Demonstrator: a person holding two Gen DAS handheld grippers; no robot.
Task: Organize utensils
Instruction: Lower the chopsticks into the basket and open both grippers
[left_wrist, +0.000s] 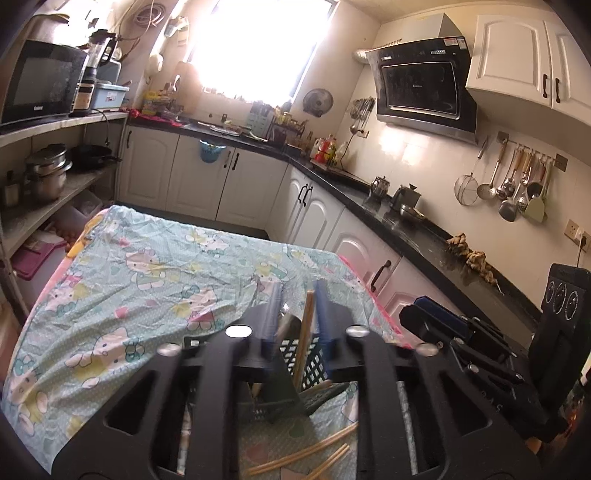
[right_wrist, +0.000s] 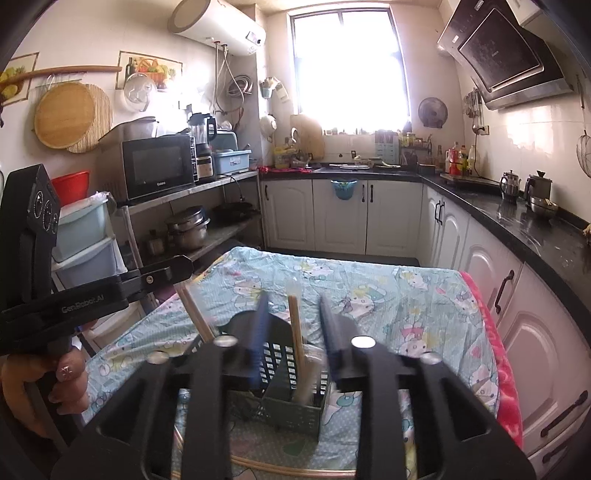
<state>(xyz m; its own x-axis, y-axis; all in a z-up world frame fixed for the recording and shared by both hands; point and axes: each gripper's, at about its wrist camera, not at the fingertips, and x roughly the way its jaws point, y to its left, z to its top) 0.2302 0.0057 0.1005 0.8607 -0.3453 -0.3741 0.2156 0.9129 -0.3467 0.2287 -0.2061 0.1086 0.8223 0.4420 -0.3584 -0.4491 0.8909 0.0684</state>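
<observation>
The black slotted utensil basket stands on the cartoon-print tabletop; pale wooden chopsticks rise from it; loose chopsticks lie nearby; left gripper and right gripper fingers stand apart, each gripping nothing.

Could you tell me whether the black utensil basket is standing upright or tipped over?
Upright: the basket stands on the tablecloth with chopsticks standing inside.

Sunlit window, white cabinets, black countertop.
</observation>
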